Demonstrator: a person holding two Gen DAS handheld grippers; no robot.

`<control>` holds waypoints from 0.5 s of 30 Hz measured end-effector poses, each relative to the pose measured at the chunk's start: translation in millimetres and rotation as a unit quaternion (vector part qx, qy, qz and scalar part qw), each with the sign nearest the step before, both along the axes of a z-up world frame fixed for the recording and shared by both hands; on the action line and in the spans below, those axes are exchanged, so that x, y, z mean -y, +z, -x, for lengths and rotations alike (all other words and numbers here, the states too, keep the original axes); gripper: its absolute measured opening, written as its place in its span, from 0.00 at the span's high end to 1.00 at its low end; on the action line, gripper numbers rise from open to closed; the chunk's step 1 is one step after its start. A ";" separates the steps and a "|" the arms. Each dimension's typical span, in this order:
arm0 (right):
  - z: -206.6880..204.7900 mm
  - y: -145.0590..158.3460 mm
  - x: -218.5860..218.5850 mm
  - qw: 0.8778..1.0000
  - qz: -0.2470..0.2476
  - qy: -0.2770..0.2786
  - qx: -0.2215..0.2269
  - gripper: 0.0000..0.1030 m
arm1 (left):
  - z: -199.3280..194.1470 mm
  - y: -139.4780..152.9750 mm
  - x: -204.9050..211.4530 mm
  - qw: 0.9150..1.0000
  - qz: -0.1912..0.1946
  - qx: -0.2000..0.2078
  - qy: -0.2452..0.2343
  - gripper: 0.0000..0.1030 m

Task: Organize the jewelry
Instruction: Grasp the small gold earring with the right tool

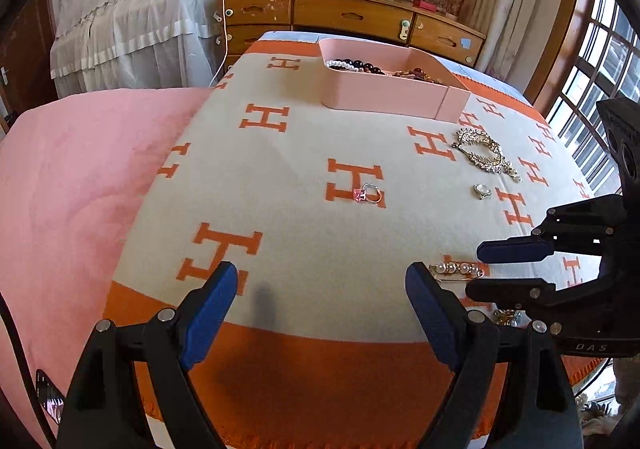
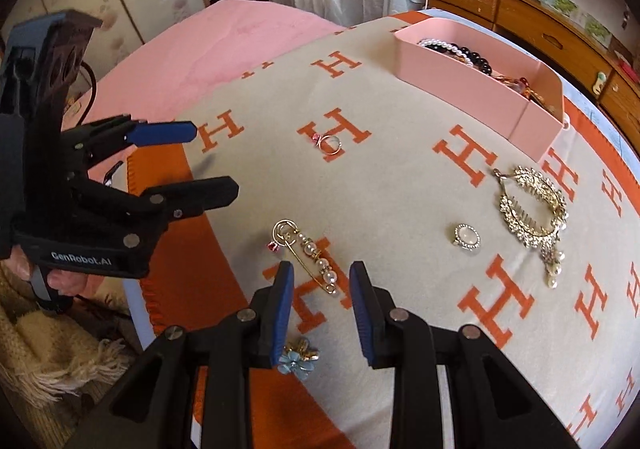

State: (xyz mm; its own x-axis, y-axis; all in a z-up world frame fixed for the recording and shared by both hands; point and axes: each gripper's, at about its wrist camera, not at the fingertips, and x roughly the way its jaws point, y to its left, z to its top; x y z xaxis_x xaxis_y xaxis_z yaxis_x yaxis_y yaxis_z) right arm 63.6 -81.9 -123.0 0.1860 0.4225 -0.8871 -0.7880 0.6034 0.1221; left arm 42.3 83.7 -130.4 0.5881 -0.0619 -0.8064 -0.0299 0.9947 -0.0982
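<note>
A pink box [image 1: 384, 93] [image 2: 472, 83] with bead bracelets inside stands at the far side of the blanket. On the blanket lie a pink-stone ring [image 1: 368, 193] [image 2: 330, 144], a round white-stone ring [image 1: 482, 191] [image 2: 467, 237], a gold rhinestone hair comb [image 1: 484, 151] [image 2: 534, 205], a pearl safety-pin brooch [image 2: 310, 253] [image 1: 458, 269] and a blue flower piece [image 2: 298, 361]. My left gripper [image 1: 320, 289] [image 2: 208, 157] is open and empty near the blanket's front edge. My right gripper [image 2: 322, 281] [image 1: 480, 269] is open, its fingers on either side of the brooch's near end.
The beige blanket [image 1: 304, 153] with orange H marks covers a bed, with a pink quilt [image 1: 80, 185] to the left. A wooden dresser [image 1: 352, 15] stands behind the bed and a window [image 1: 596, 69] is at the right.
</note>
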 end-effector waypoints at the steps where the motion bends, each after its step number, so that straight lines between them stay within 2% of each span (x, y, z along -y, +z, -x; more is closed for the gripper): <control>1: 1.6 -1.9 -2.9 1.000 0.007 0.012 0.004 0.72 | -0.4 -0.5 -0.5 1.000 0.000 -0.001 0.001 0.18; 8: 15.4 -4.0 -17.9 0.995 0.038 0.075 0.058 0.71 | -2.2 -3.2 -4.2 1.000 0.005 -0.003 0.004 0.18; 13: 8.6 -4.2 -20.0 0.996 0.034 0.071 0.047 0.72 | -2.7 -5.3 -6.3 1.000 0.011 -0.004 0.007 0.18; 14: 6.4 -3.9 -19.0 0.996 0.034 0.064 0.043 0.76 | -3.0 -5.7 -6.2 1.000 0.012 -0.005 0.007 0.18; 15: 4.4 -3.7 -19.7 0.997 0.036 0.059 0.044 0.86 | -2.9 -6.0 -6.5 1.000 0.013 -0.005 0.007 0.18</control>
